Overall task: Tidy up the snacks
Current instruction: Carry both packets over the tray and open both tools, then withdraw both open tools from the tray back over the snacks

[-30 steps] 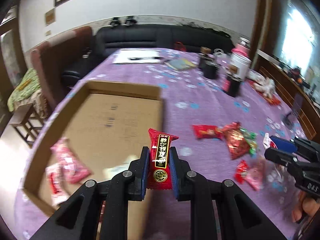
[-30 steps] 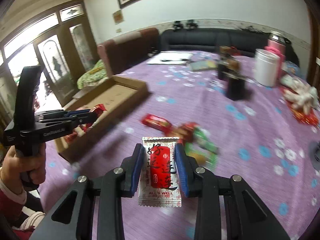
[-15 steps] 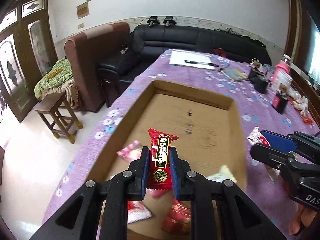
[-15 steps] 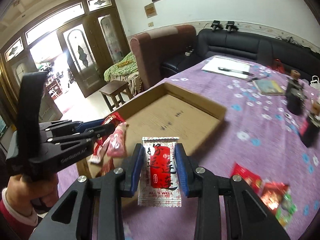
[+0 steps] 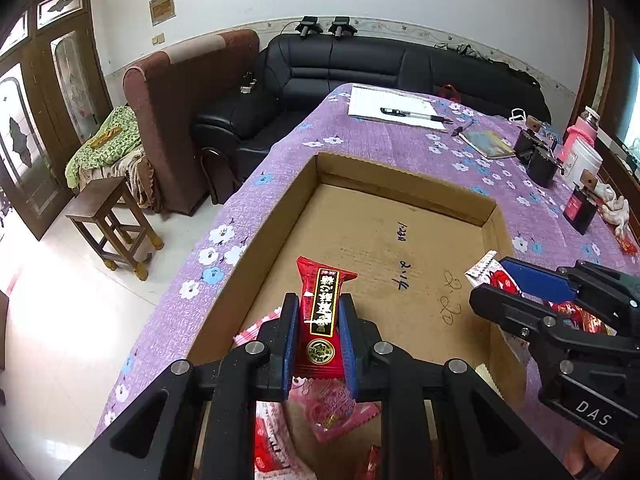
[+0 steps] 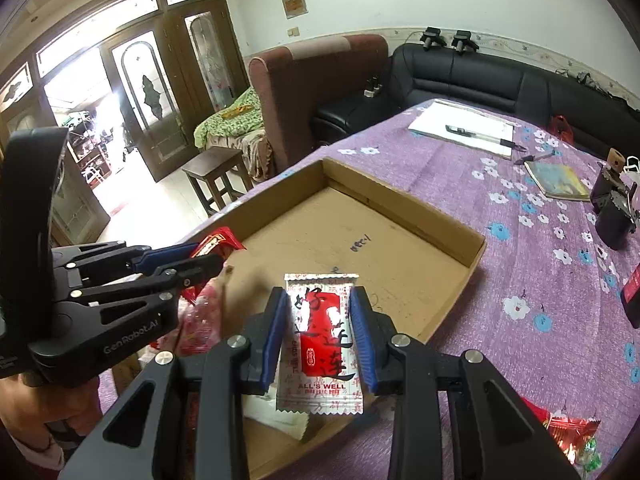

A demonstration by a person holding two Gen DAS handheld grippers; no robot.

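Swinging in off the purple bench (image 5: 400,140), we've brought both grippers over the cardboard box (image 5: 400,184), left gripper (image 5: 319,344) jaws clamped on the red snack (image 5: 322,312), right gripper (image 6: 319,336) jaws pinching the white packet (image 6: 320,340), both ready to drop.

- Left tongs (image 5: 319,322): matte black frame of angular struts with triangular cut-outs, and blue pads lining the inner faces of both fingers (image 5: 289,344).
- Round silver screw heads sit at the joints behind the pads, two on each side.
- In the right wrist view the left tongs (image 6: 208,258) carry white lettering "GenRobot.AI" on the side and a tall black handle at the back.
- Right tongs (image 6: 319,330): the same black build, blue pads and silver screws.
- In the left wrist view the right tongs (image 5: 486,290) show white letters "DAS" on the body.
- A dark red sleeve with a pale cuff shows below the left tongs.
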